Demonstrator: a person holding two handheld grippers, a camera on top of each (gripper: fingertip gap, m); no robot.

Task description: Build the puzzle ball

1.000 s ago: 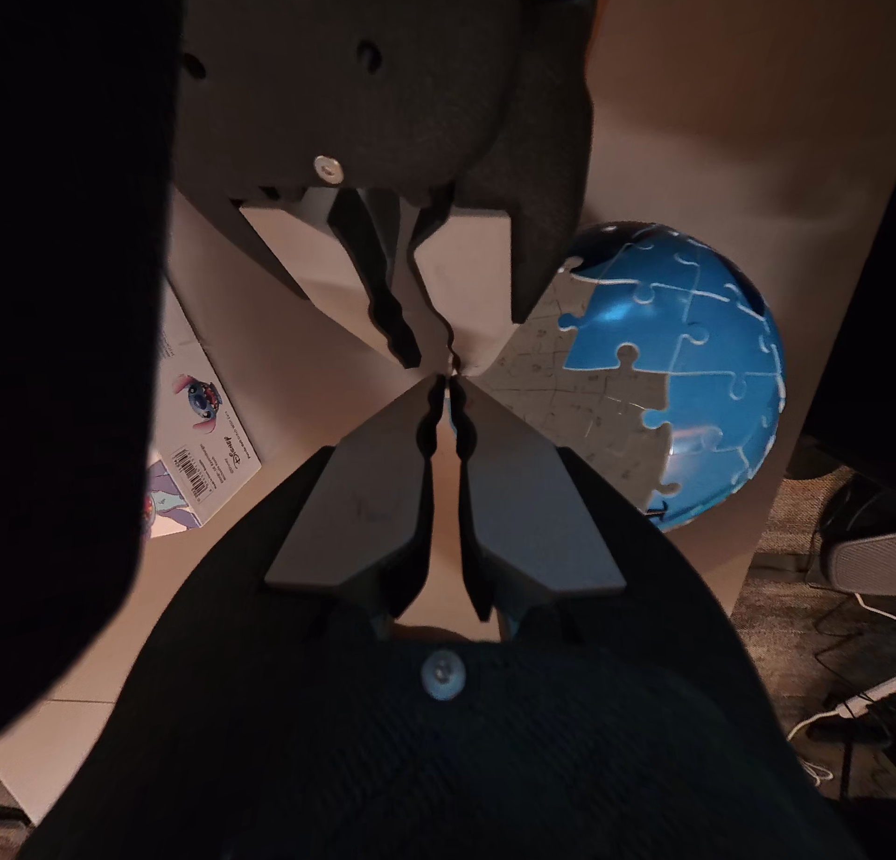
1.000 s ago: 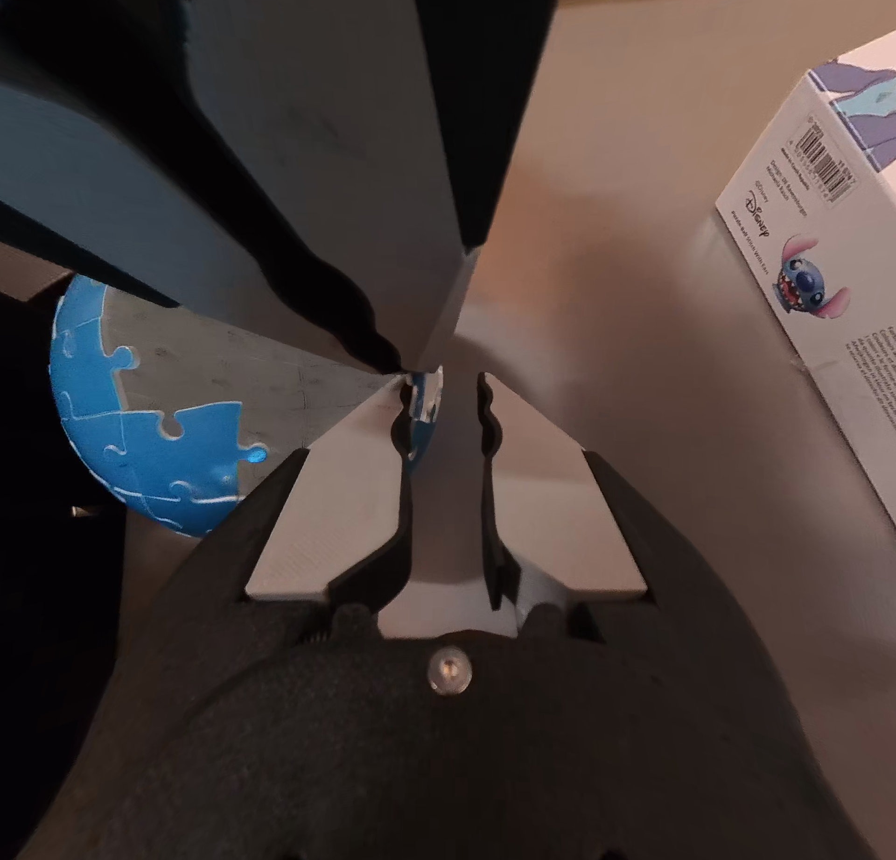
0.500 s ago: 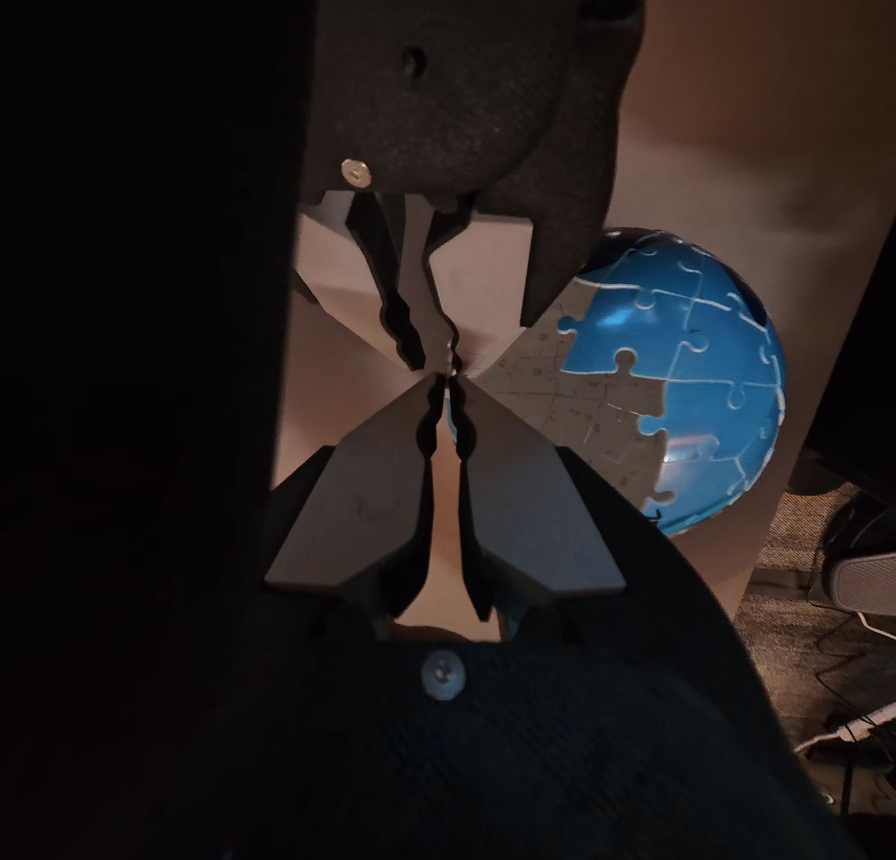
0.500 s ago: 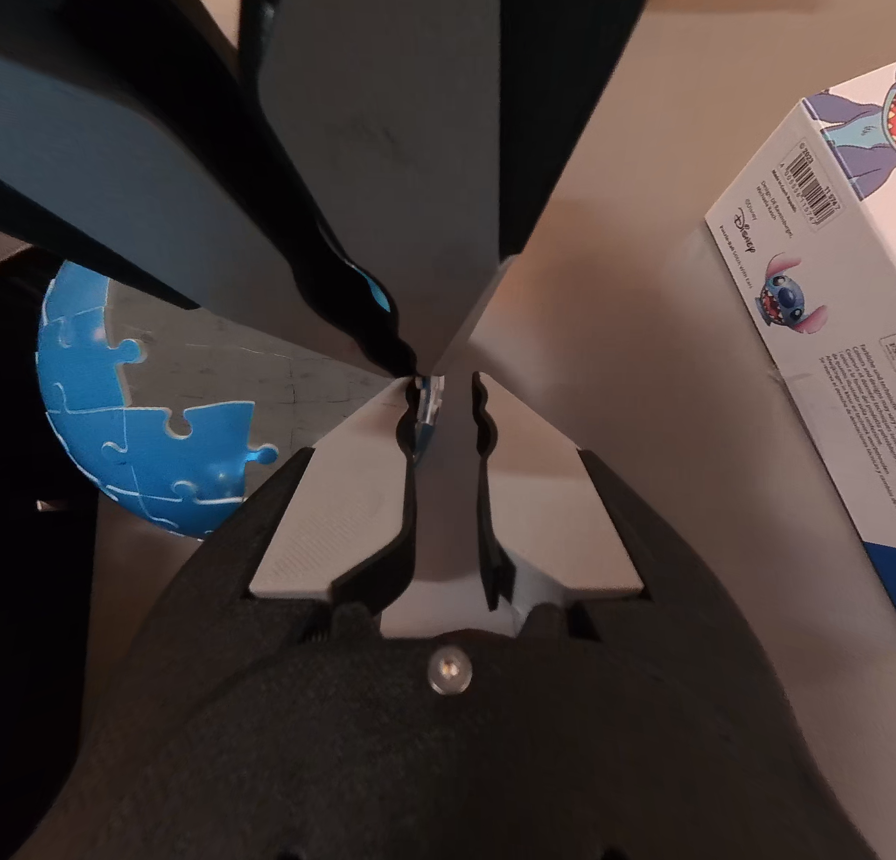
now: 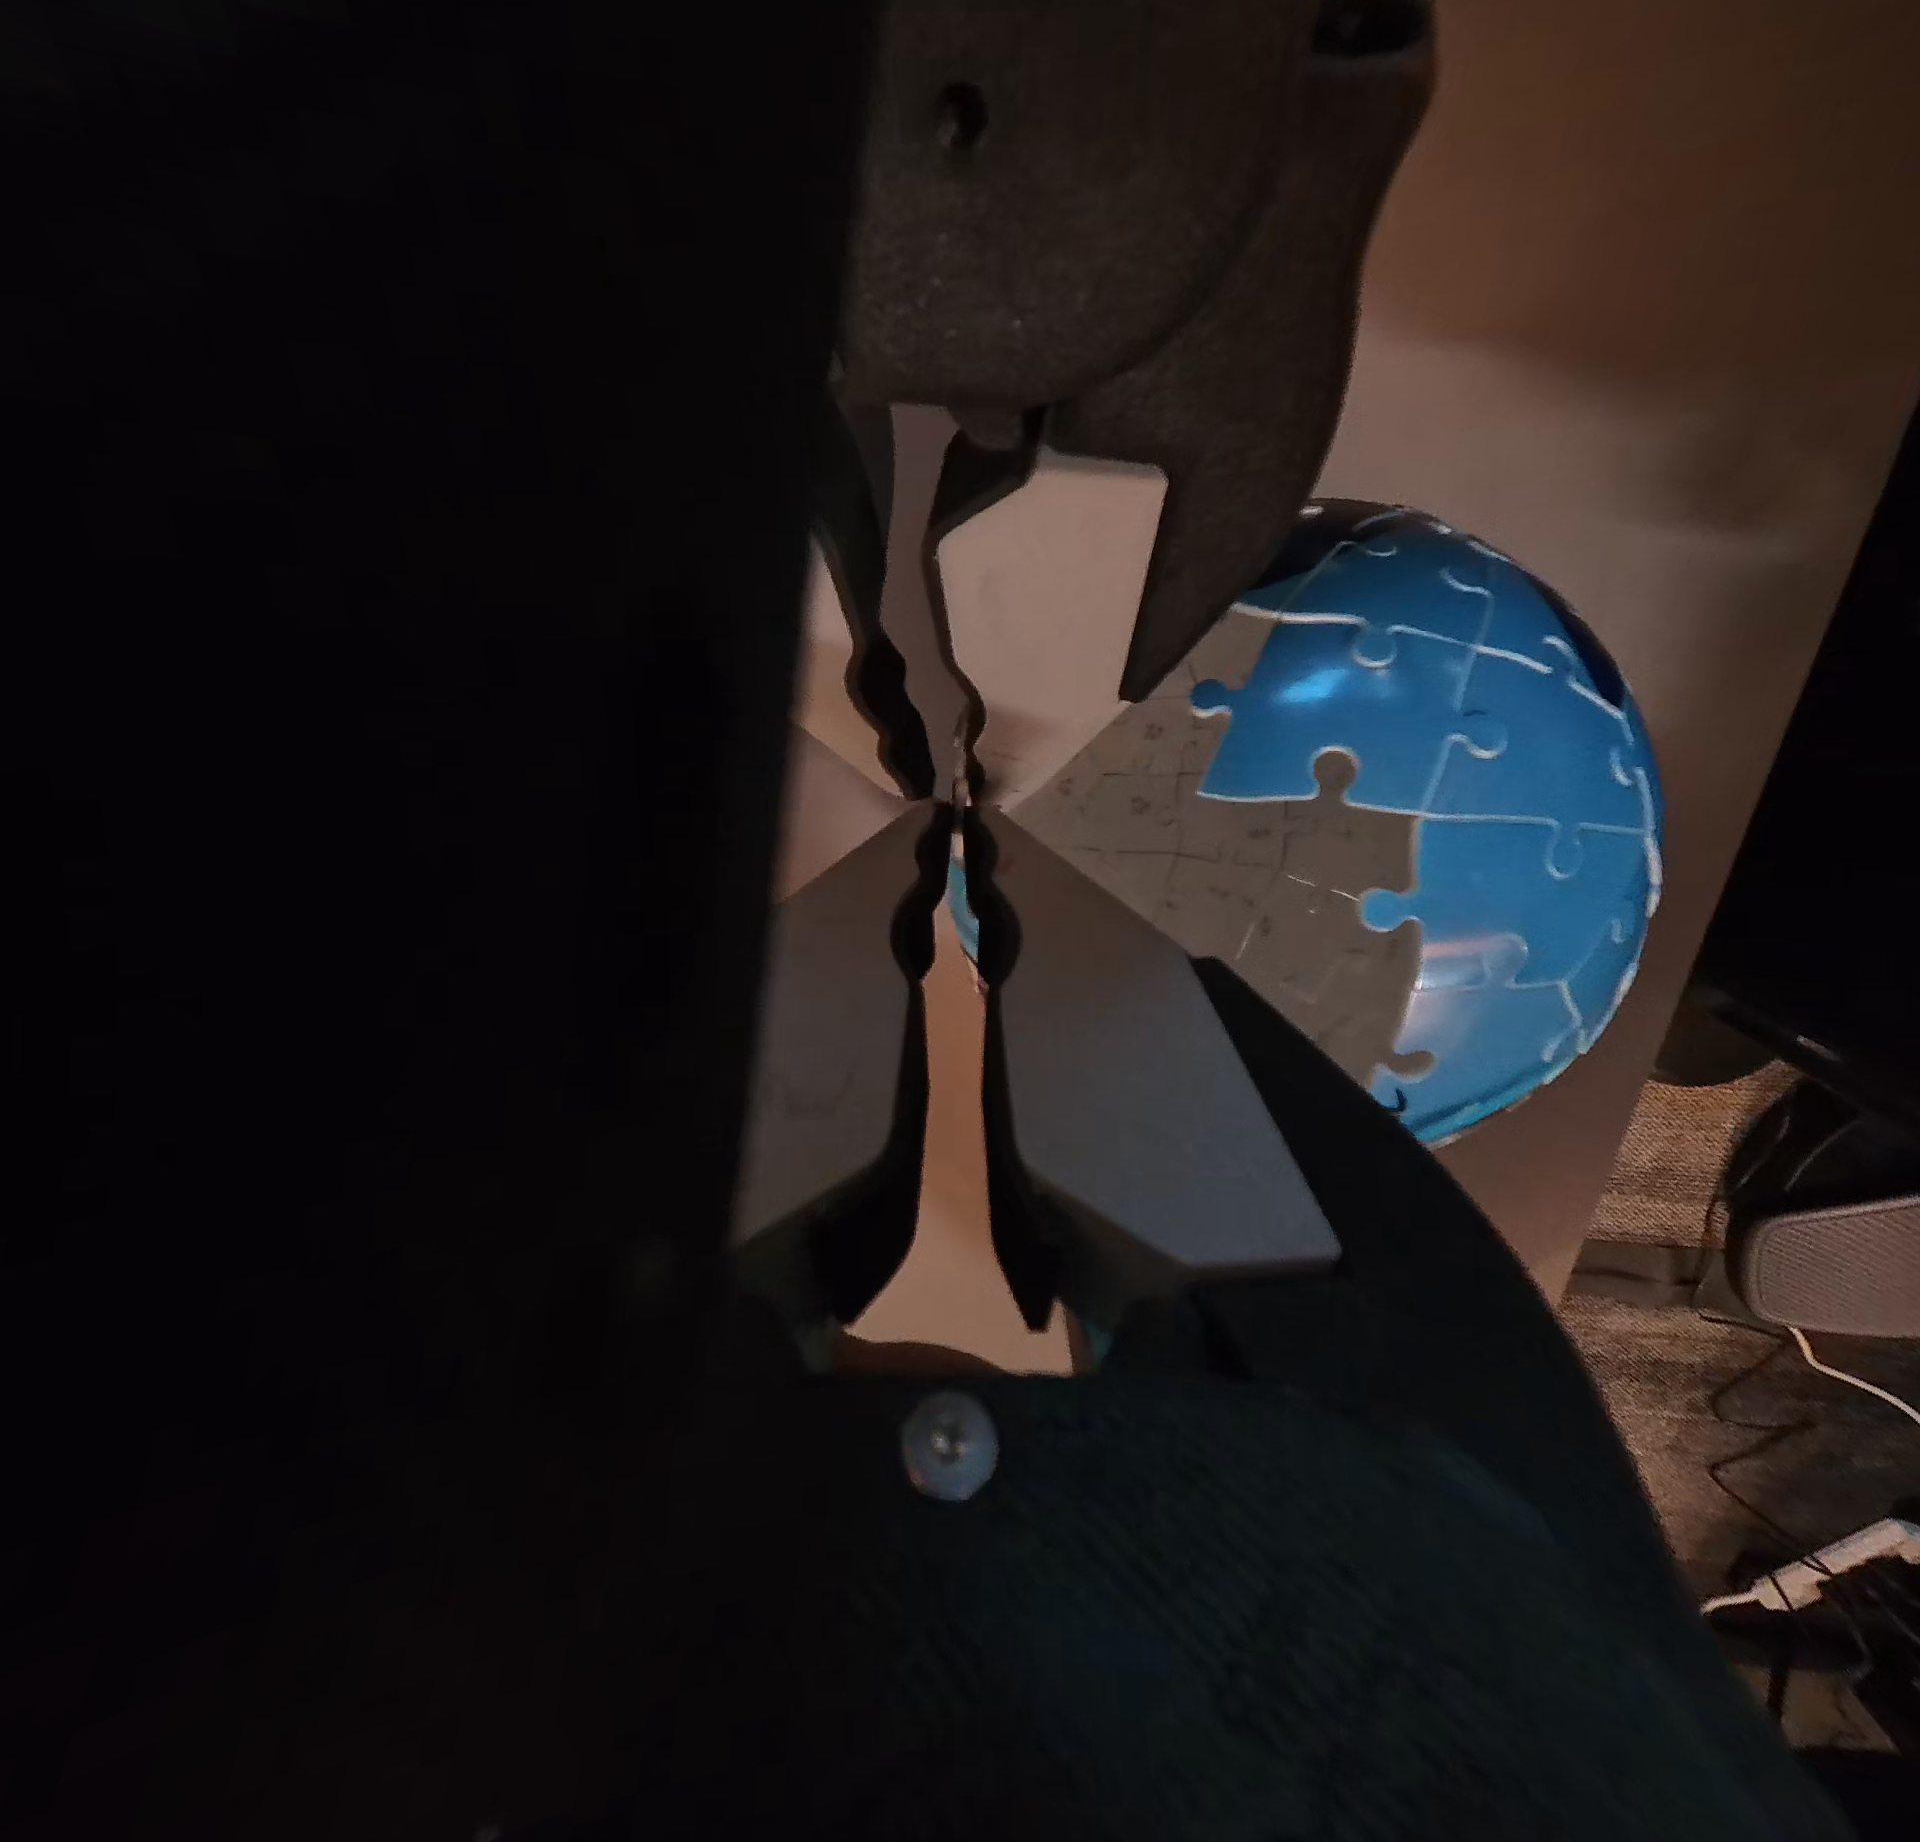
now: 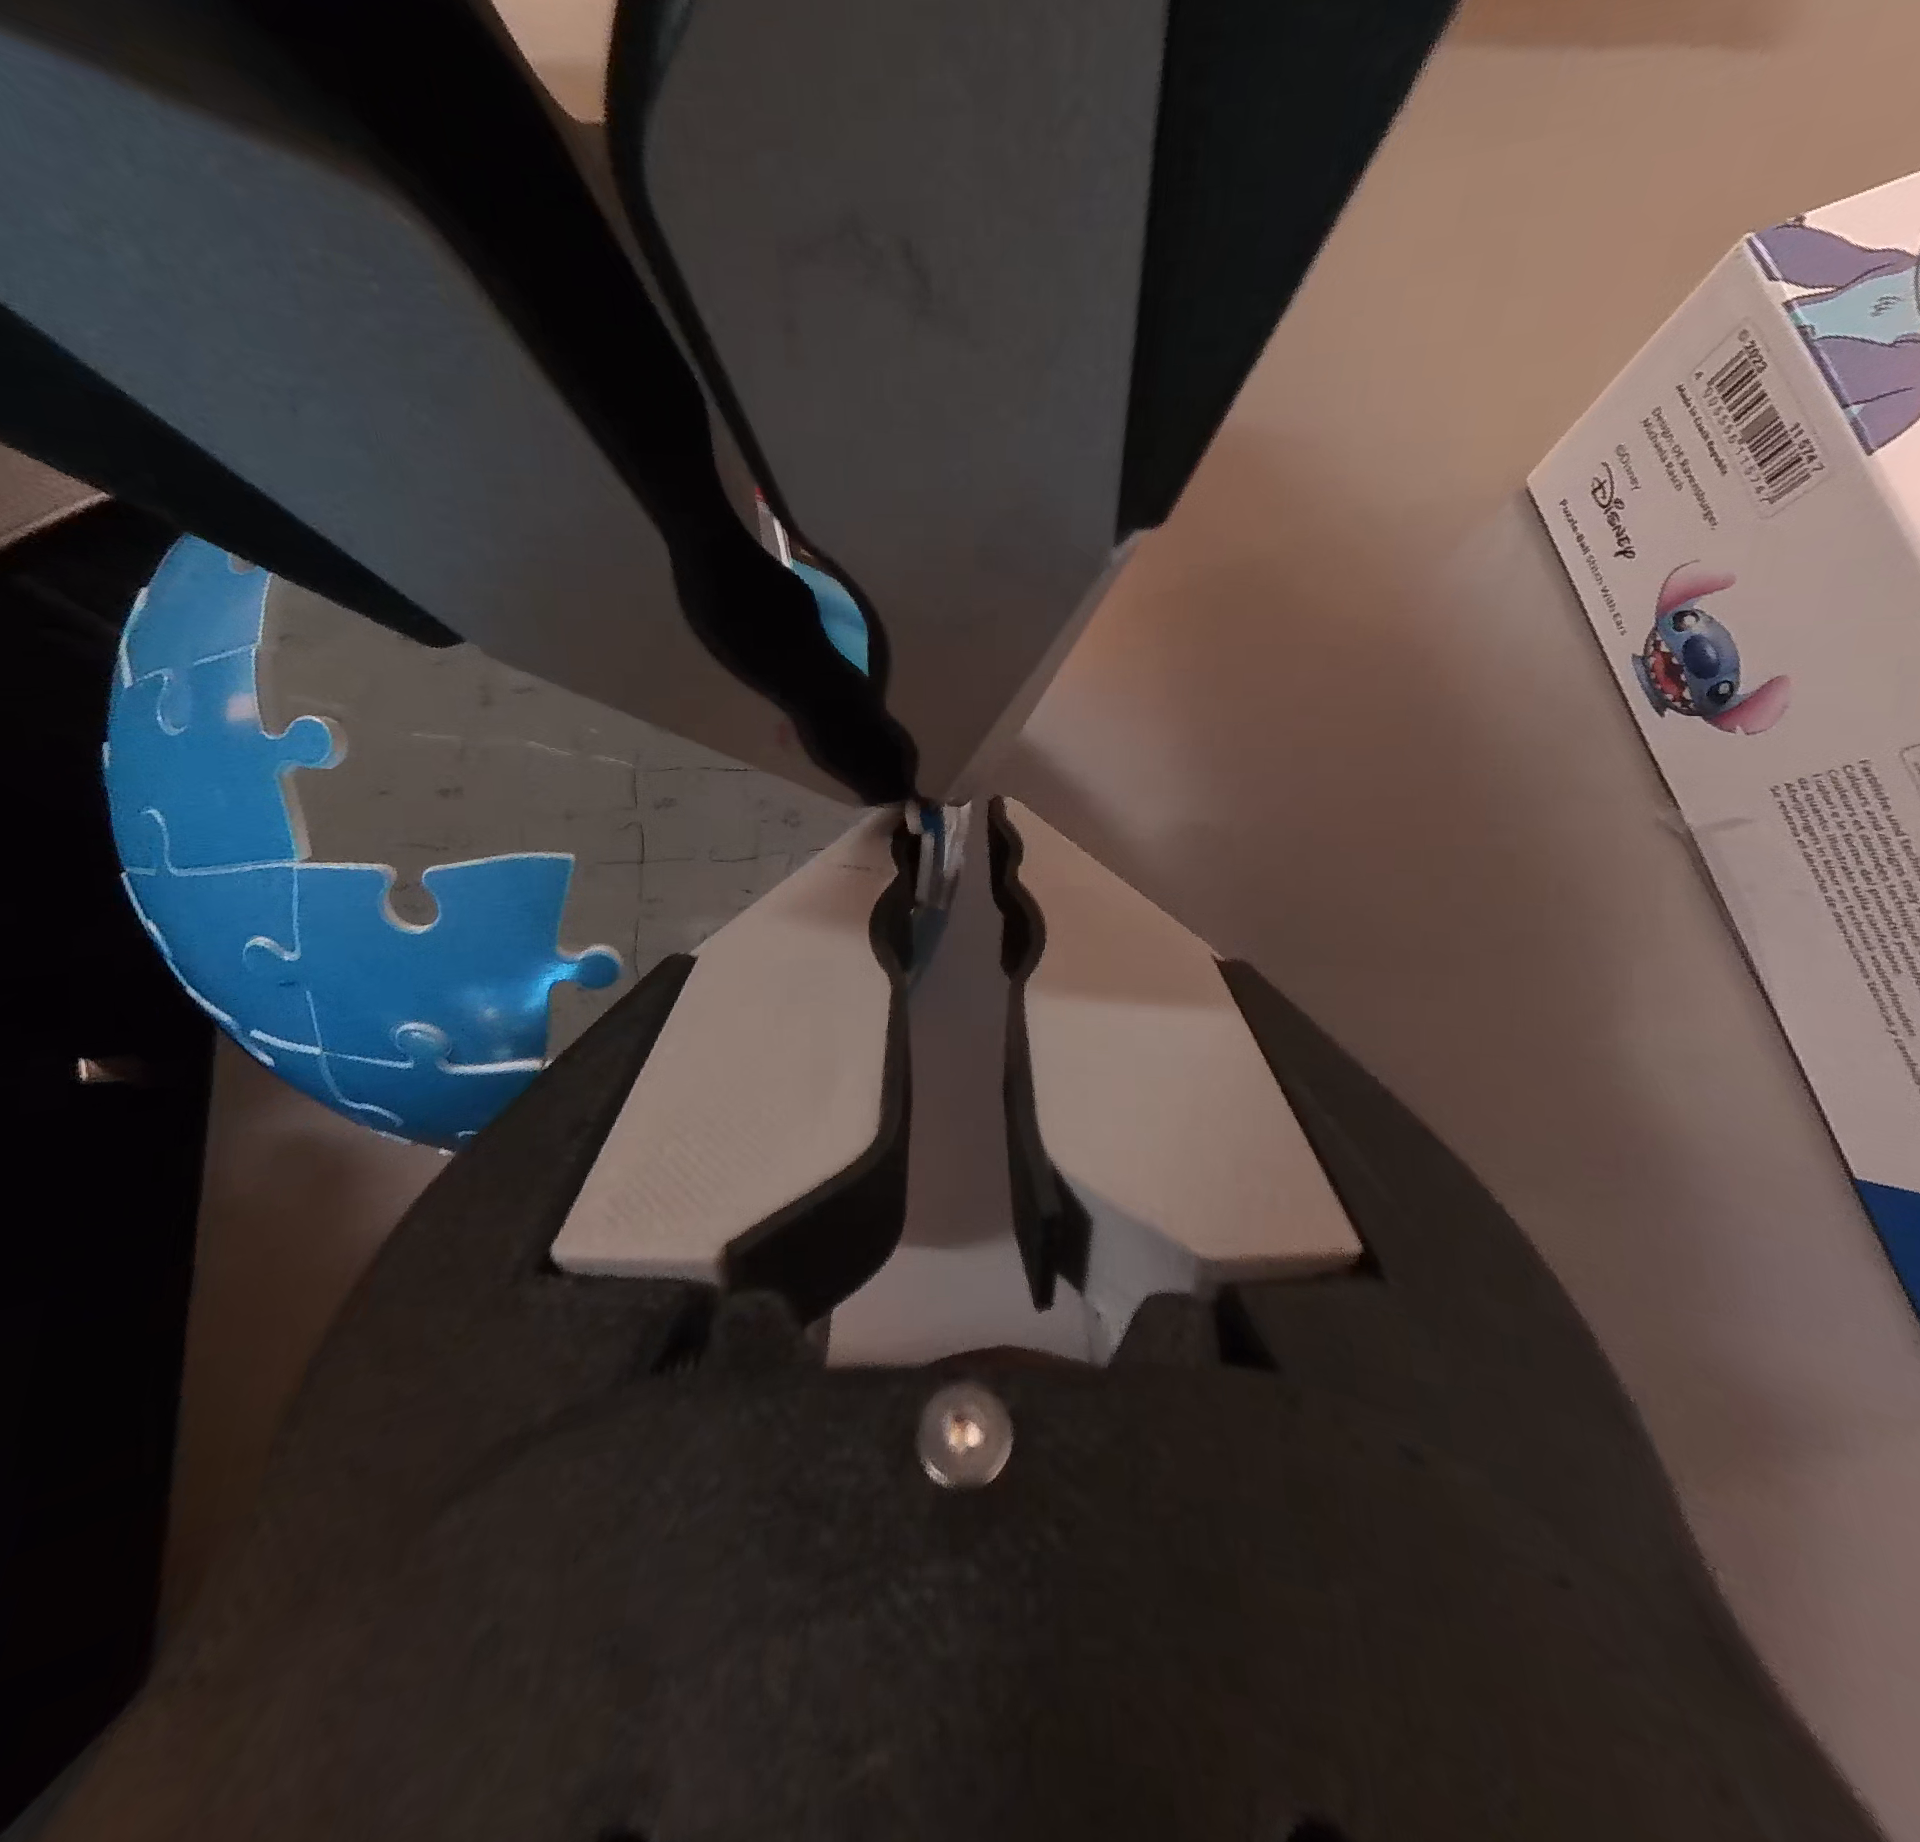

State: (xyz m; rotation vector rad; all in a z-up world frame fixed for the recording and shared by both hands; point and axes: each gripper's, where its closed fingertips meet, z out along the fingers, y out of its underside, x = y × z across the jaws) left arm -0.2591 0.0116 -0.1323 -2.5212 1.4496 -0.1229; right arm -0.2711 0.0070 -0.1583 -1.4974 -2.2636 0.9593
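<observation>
Blue plastic shows between the grey fingertips where the two handheld grippers meet tip to tip above a pale tabletop (image 6: 1351, 442). Nearest in the left wrist view, the left gripper (image 5: 961, 836) has its jaws drawn narrow, with a curved blue puzzle piece (image 5: 964, 914) showing in the gap; it appears pinched there, though the dim light hides the contact. Nearest in the right wrist view, the right gripper (image 6: 951, 842) has its jaws set a little apart, and a small blue-and-white piece edge (image 6: 935, 857) lies against its left finger. Whether the right finger also presses that edge cannot be told.

The tools point at each other, most likely so that one piece can be passed across or turned to a better grip before fitting.

Farther off, low and to the right in the left wrist view, the puzzle ball (image 5: 1455, 816) rests on the table near its edge. It is partly built: glossy blue interlocking pieces cover one side, and a broad opening shows grey inner faces. Nothing touches it. In the right wrist view the ball appears at far left, while a white printed puzzle box (image 6: 1766, 649) stands at the right, well apart from the ball.
</observation>
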